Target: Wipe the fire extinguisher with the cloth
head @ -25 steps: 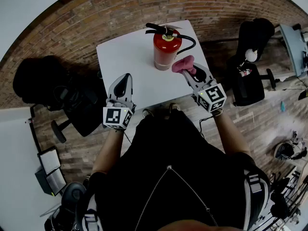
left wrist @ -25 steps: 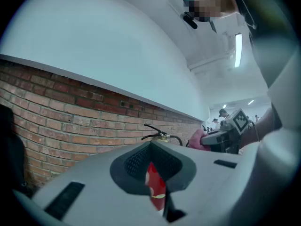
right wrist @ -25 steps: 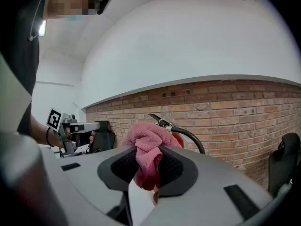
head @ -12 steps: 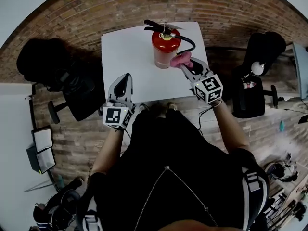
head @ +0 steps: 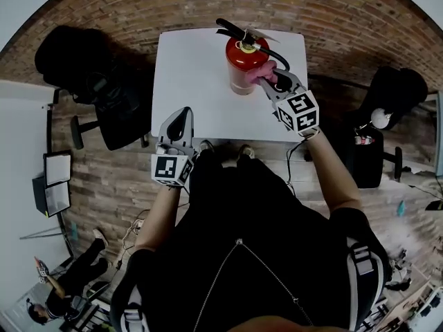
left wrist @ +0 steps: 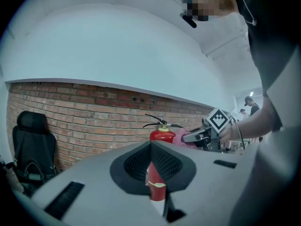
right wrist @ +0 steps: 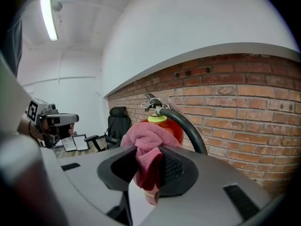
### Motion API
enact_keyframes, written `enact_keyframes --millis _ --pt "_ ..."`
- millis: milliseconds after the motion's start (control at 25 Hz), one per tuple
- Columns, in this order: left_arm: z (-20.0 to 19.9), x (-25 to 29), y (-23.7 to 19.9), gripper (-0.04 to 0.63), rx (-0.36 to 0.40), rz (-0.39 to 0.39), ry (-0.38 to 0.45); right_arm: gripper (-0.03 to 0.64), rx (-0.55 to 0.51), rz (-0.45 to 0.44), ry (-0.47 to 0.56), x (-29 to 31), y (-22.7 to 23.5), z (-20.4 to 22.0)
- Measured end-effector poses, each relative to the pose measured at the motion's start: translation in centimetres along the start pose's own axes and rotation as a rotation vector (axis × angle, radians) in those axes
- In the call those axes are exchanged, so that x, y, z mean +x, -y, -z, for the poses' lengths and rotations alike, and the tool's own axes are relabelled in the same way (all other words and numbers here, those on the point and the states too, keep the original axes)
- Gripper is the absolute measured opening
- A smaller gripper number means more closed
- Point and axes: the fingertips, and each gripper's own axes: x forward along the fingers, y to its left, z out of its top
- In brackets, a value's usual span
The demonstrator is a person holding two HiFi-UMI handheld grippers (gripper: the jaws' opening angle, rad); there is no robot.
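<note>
A red fire extinguisher (head: 242, 63) with a black hose (head: 274, 55) stands upright at the far middle of the white table (head: 194, 81). My right gripper (head: 271, 79) is shut on a pink cloth (head: 261, 72), which it presses against the extinguisher's right side. In the right gripper view the cloth (right wrist: 146, 147) bunches between the jaws in front of the red body (right wrist: 176, 128). My left gripper (head: 180, 113) hovers at the table's near edge, shut and holding nothing. It points at the extinguisher (left wrist: 162, 134) from a distance.
A black office chair (head: 97, 102) stands left of the table and another black chair (head: 391, 102) to the right. A brick wall (head: 208, 5) runs behind the table. Flat screens (head: 52, 192) and a person (head: 66, 279) are on the floor at lower left.
My right gripper has carried the pink cloth from beside the extinguisher's base up against its right side. The left gripper has stayed near the table's front edge.
</note>
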Motion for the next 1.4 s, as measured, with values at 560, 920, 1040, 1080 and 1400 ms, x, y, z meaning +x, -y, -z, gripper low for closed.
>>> enact_keyframes --millis 560,920,1040,1080,1400 --pt "2.1 -2.0 1.2 0.018 -0.011 -0.098 -0.004 0.114 0.014 -0.072 -0.049 1.9 0.1 4.6" --pt "2.9 -2.5 1.2 0.018 -0.006 -0.116 -0.036 0.114 0.02 -0.109 -0.019 2.9 0.4 6.4" --pt "2.8 -2.3 1.4 0.018 0.01 -0.099 -0.032 0.114 0.029 -0.117 -0.018 3.3 0.6 7.2" --pt "2.8 -2.2 1.5 0.018 0.013 -0.093 -0.028 0.114 0.03 -0.119 -0.02 3.5 0.6 7.6" --pt "2.8 -2.0 1.7 0.018 0.011 -0.08 -0.039 0.114 0.034 -0.137 -0.034 4.8 0.8 10.6"
